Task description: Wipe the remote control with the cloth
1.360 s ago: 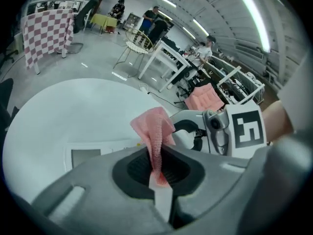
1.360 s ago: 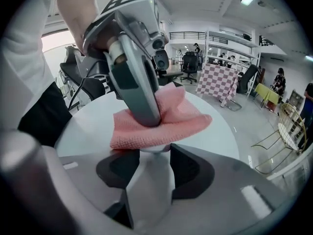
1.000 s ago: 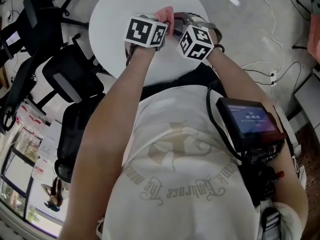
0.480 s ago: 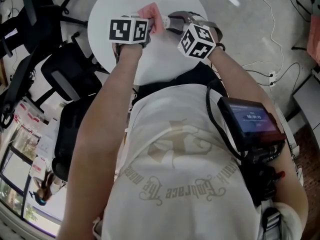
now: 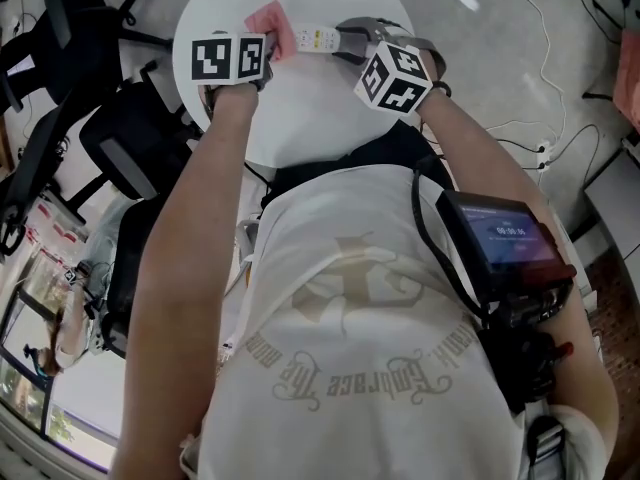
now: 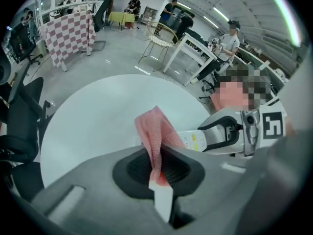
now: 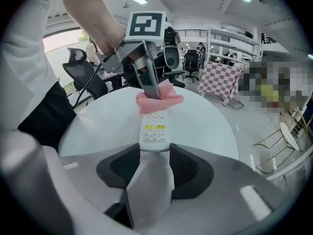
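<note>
Right gripper view shows the right gripper (image 7: 154,151) with its jaws closed on the near end of the remote (image 7: 154,129). The white body sticks out forward over the tabletop (image 7: 98,126), keys up. Left gripper view shows the left gripper (image 6: 159,163) with its jaws pinched shut on a fold of the pink cloth (image 6: 155,131). The loose part of the cloth stands up and drapes against the remote's far end.

The remote looks light and stiff, with smooth plastic that could slip or swivel between the pads if the wipe pushes sideways. A hold low on the plain end, clear of the keys, seems the sound one, since it leaves most of the face free. The cloth is soft and limp and gives no push of its own, so a bunched fold held close to the jaws is likely to wipe best.

Beyond them, the tabletop is round, white and smooth, with nothing else on it in view. Around it are black chairs (image 5: 120,138), a grey floor (image 5: 520,58) with cables (image 5: 545,28), a checked cover (image 6: 68,33) and a wire chair (image 6: 159,38). People (image 6: 227,33) are far off in an open, bright room.
</note>
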`<state>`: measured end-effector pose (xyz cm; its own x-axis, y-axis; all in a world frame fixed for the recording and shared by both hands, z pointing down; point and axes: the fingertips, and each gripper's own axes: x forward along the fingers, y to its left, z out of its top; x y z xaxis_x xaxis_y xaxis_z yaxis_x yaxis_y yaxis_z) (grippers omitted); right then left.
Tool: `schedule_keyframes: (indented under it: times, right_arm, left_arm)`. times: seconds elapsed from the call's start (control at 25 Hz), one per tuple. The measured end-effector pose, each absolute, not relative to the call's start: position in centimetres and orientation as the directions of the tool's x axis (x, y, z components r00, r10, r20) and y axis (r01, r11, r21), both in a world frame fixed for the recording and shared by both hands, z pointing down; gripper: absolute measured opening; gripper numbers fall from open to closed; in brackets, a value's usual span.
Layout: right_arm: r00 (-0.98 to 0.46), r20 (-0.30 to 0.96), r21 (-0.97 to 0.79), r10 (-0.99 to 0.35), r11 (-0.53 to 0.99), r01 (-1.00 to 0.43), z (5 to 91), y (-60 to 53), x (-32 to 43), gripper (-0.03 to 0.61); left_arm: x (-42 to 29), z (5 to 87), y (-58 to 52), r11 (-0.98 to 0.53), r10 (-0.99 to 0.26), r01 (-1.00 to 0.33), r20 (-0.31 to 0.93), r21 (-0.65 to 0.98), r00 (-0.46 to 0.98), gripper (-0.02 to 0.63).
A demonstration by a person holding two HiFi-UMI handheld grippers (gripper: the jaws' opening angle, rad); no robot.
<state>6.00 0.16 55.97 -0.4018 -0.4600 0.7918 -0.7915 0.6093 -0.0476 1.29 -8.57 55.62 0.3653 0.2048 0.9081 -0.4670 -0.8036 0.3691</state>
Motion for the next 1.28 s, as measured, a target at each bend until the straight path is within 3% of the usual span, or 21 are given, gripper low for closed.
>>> schedule_keyframes:
  times: [0.4, 0.88, 1.28]
  right_arm:
    - [-0.401, 0.791, -0.052, -0.462, 0.602, -0.797, 55.9, 0.4, 6.1, 0.199]
    - [-0.389, 0.799, -0.050, -0.459, 0.593, -0.804, 56.0, 0.4, 6.4, 0.199]
    - [-0.393, 0.796, -0.058, -0.461, 0.588, -0.807, 56.0, 0.5, 6.3, 0.199]
  left_arm:
    - [-1.9, 56.4, -11.9, -0.794, 0.179, -0.508, 0.927, 0.333, 0.329, 0.020]
    - [3.8, 55.1, -5.7, -0.858, 0.295, -0.292, 0.872, 0.422, 0.392, 0.020]
    - [7.5, 53.2, -0.8, -0.790, 0.439, -0.189, 0.754, 0.583, 0.489, 0.020]
